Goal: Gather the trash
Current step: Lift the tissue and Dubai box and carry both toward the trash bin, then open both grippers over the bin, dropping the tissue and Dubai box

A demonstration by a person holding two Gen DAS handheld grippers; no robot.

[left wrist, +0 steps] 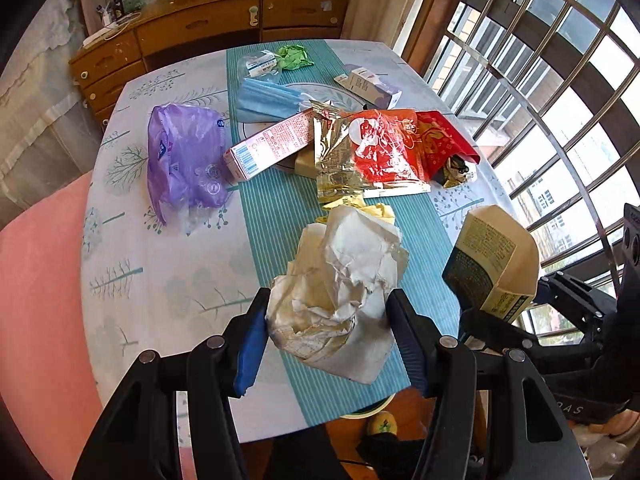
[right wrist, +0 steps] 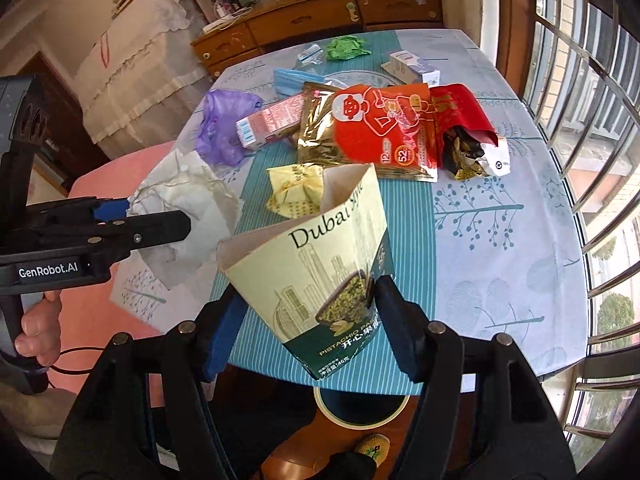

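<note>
Ten loose pieces of trash lie on the counter (left wrist: 168,280): one purple plastic bag (left wrist: 184,160), one blue face mask (left wrist: 266,100), one green crumpled wrapper (left wrist: 294,56), one clear plastic packet (left wrist: 258,66), one pink-and-white carton (left wrist: 272,146), one white-and-lilac box (left wrist: 370,86), one gold foil pouch (left wrist: 336,156), one red-orange heat-pack wrapper (left wrist: 384,148), one red packet (left wrist: 446,140) with dark scraps spilling from its open end, and one yellow crumpled wrapper (right wrist: 294,194).

Two more pieces are lifted clear of the counter. The left tongs (left wrist: 328,328) are clamped on a crumpled white paper wad (left wrist: 344,284), which bulges up and forward between the blue pads. The right tongs (right wrist: 306,322) are clamped on the lower part of an open pistachio carton (right wrist: 320,264), printed "Dubai", its mouth tilted up and away. In the right wrist view the paper wad hangs just left of the carton, near the counter's front edge.

The counter wears a pale tree-print cloth with a teal striped runner (left wrist: 280,216) down the middle. Below its near edge stands a round bin (right wrist: 362,404) on a wooden floor. Behind are a wooden sideboard (left wrist: 224,24), a pink seat (left wrist: 36,300) at left and a barred window (left wrist: 560,80) at right.
</note>
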